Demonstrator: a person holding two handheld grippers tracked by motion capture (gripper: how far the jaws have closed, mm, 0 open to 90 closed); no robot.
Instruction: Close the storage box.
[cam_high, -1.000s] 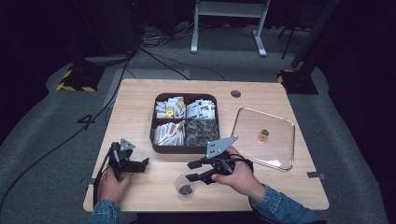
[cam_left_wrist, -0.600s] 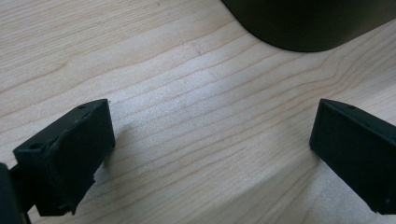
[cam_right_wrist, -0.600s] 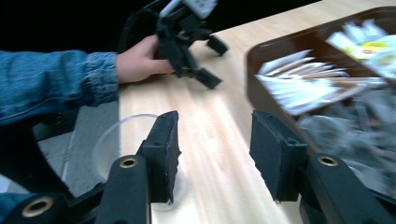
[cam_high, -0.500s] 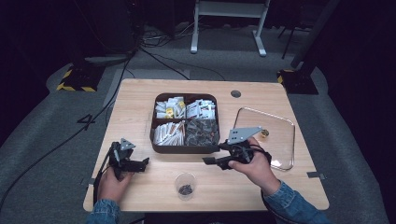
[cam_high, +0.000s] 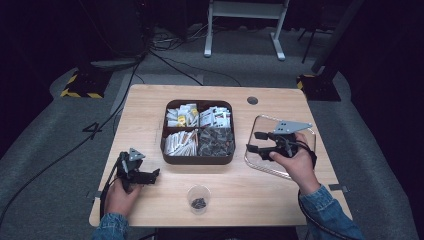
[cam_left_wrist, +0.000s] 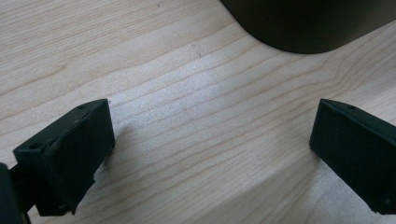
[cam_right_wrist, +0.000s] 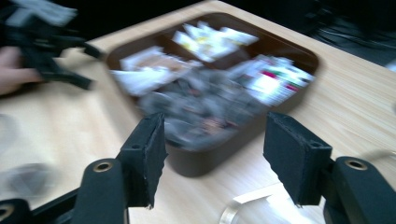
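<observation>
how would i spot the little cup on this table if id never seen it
Start from the brown four-compartment tray in the middle of the wooden table. Come straight toward the person's edge; the small clear cup stands alone there, between the two hands. It is see-through with a dark clump at its bottom, unlike the flat clear lid to the tray's right.

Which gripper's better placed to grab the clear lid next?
Right. The right gripper hovers over the clear lid with open, empty jaws; the left gripper sits beyond the compartment tray.

Empty parted jaws, blurred compartment tray (cam_right_wrist: 289, 100), wooden table (cam_right_wrist: 355, 88)
</observation>
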